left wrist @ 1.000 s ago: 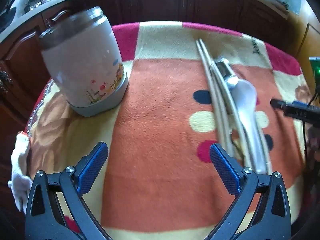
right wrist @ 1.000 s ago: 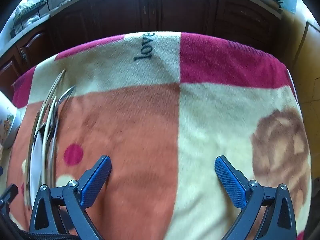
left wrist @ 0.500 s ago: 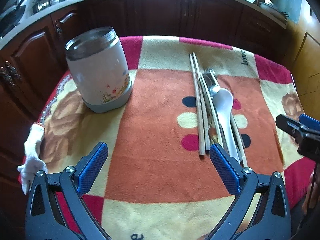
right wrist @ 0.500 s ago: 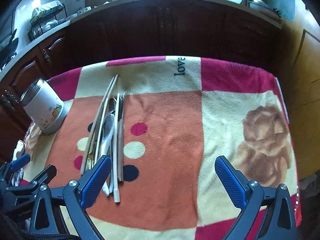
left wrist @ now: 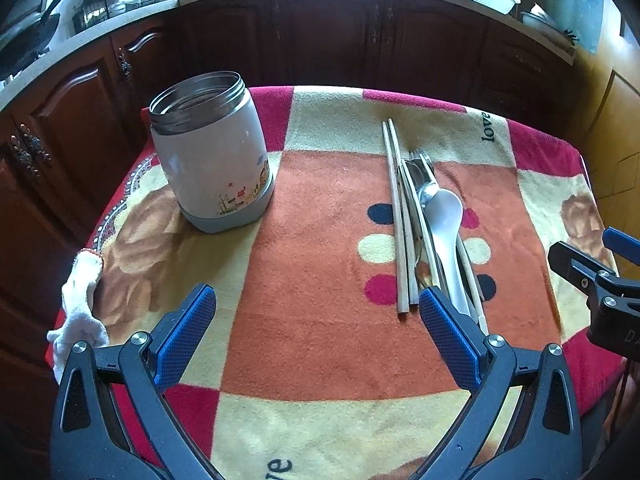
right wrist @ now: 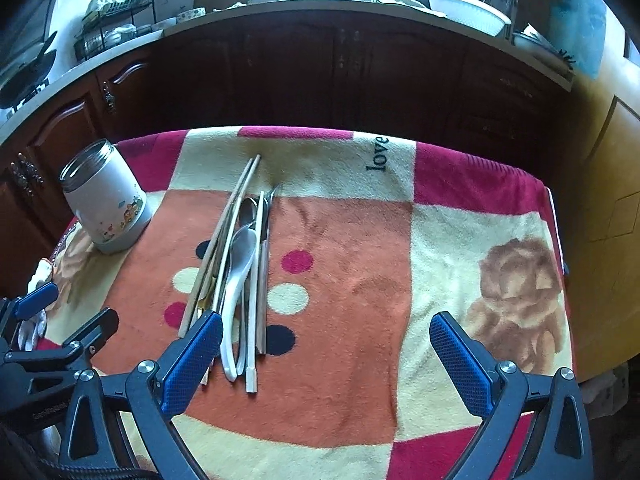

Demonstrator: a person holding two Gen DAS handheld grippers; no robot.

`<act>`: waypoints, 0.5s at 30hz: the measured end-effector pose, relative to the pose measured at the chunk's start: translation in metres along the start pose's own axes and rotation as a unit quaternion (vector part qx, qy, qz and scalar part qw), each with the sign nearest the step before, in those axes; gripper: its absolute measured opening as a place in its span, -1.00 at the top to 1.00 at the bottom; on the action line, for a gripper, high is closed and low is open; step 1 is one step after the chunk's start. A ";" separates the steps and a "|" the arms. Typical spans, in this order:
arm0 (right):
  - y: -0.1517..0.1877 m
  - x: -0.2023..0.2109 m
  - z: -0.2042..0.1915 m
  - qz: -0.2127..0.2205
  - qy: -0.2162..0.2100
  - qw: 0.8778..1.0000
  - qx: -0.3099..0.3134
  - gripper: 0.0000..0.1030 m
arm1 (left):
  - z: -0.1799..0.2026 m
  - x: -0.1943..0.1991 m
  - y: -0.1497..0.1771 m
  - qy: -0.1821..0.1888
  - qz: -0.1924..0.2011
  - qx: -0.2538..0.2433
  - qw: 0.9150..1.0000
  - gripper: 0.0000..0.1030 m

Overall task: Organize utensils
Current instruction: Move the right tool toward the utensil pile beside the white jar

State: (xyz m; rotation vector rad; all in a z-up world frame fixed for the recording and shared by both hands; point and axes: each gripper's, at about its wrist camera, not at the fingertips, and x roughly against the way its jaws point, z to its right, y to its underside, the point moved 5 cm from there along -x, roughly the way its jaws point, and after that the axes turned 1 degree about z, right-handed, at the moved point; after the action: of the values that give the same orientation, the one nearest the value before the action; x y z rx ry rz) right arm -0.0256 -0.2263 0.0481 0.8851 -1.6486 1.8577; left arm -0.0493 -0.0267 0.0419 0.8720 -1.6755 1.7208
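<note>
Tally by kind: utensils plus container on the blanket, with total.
Chopsticks: at least 4 (the pile overlaps, so more may be hidden)
White spoon: 1
Metal spoon: 1
Fork: 1
Open jar: 1
Total: at least 8

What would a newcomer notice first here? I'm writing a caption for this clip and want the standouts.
Most likely the bright patchwork blanket of orange, cream and crimson covering the table. Next, the bundle of utensils lying lengthwise on the orange patch: chopsticks, metal cutlery and a white spoon. Then the open, lidless white jar standing upright to their left, with both grippers open near the table's front edge.
</note>
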 end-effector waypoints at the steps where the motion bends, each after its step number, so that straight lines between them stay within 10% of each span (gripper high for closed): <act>1: 0.000 0.001 -0.001 0.002 0.001 1.000 0.002 -1.00 | 0.000 0.000 0.000 0.001 -0.001 0.000 1.000 -0.99; 15: -0.006 0.006 -0.009 0.016 -0.011 1.000 0.006 -1.00 | 0.001 0.002 0.002 0.003 0.003 -0.004 1.000 -0.98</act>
State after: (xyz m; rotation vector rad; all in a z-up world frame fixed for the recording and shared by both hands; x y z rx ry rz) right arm -0.0266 -0.2172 0.0561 0.8917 -1.6743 1.8879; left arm -0.0522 -0.0280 0.0425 0.8589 -1.6809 1.7181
